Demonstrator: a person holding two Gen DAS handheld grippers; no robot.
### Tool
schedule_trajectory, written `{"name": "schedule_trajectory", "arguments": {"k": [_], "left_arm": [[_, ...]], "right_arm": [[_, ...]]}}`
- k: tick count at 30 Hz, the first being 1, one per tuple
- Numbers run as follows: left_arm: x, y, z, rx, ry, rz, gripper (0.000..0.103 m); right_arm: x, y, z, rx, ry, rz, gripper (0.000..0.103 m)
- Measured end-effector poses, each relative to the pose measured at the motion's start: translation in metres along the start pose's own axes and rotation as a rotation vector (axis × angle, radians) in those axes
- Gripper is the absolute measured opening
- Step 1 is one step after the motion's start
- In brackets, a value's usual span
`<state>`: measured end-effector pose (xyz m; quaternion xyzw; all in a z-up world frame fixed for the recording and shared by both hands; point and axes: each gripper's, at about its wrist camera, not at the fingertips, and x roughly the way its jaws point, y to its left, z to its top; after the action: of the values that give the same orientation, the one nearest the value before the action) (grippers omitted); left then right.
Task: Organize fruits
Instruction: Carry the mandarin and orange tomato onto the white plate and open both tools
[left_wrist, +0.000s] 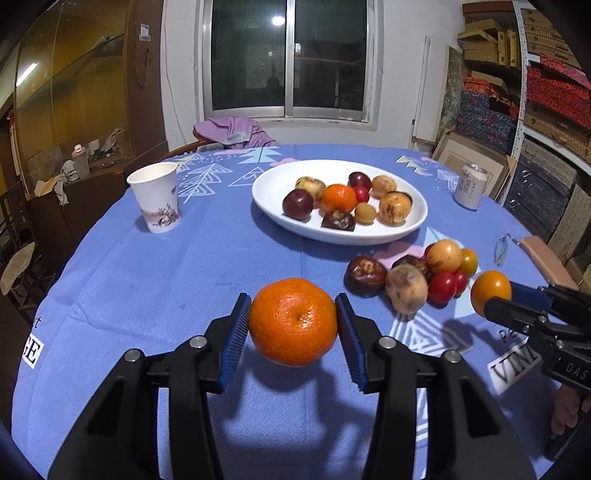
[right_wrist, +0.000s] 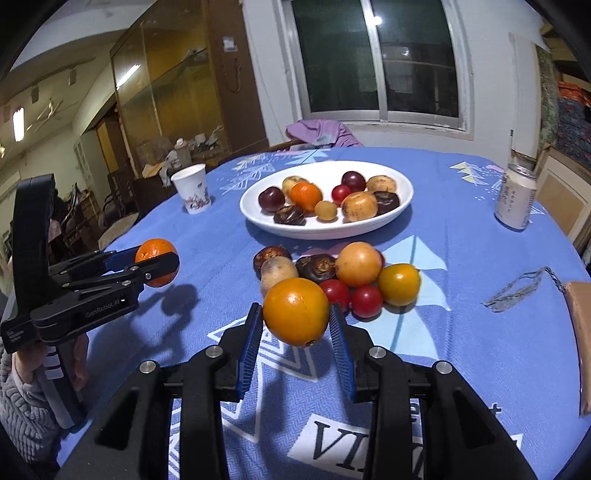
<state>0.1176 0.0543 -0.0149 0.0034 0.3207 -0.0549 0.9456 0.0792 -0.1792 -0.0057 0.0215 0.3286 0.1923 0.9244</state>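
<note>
My left gripper (left_wrist: 293, 325) is shut on a tangerine (left_wrist: 293, 321) and holds it above the blue tablecloth; it also shows in the right wrist view (right_wrist: 157, 264). My right gripper (right_wrist: 295, 321) is shut on an orange-yellow tomato (right_wrist: 295, 312), held above the cloth; it shows in the left wrist view (left_wrist: 491, 293). A white oval plate (left_wrist: 273, 184) holds several fruits, and shows in the right wrist view (right_wrist: 255, 218). A loose pile of fruits (right_wrist: 332, 273) lies on the cloth in front of the plate, just beyond my right gripper.
A paper cup (left_wrist: 157, 201) stands at the left of the table. A drink can (right_wrist: 515, 199) stands at the right. A brown cardboard piece (right_wrist: 581, 332) lies at the table's right edge. A chair with purple cloth (left_wrist: 232, 131) stands behind the table.
</note>
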Motion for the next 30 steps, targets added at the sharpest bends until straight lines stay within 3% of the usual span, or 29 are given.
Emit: {"name": "schedule_trajectory", "arguments": {"k": [10,16,22,30], "left_arm": [[0.010,0.004,0.045,-0.006,-0.014,-0.009,0.046],[0.027,-0.005,0.083,0.004,-0.026,-0.007,0.046],[0.059,-0.019,0.120,-0.009,-0.027,-0.031,0.046],[0.119,-0.012,0.136,-0.060,0.037,-0.036,0.046]], "right_arm": [[-0.006,-0.022,0.016,0.053,-0.022,-0.012,0.038],[-0.001,-0.032,0.057,0.044,-0.039,-0.050,0.038],[0.030,-0.030,0.106,0.016,-0.032,-0.059,0.038],[0.097,-0.038,0.142,0.041,0.033,-0.057,0.038]]}}
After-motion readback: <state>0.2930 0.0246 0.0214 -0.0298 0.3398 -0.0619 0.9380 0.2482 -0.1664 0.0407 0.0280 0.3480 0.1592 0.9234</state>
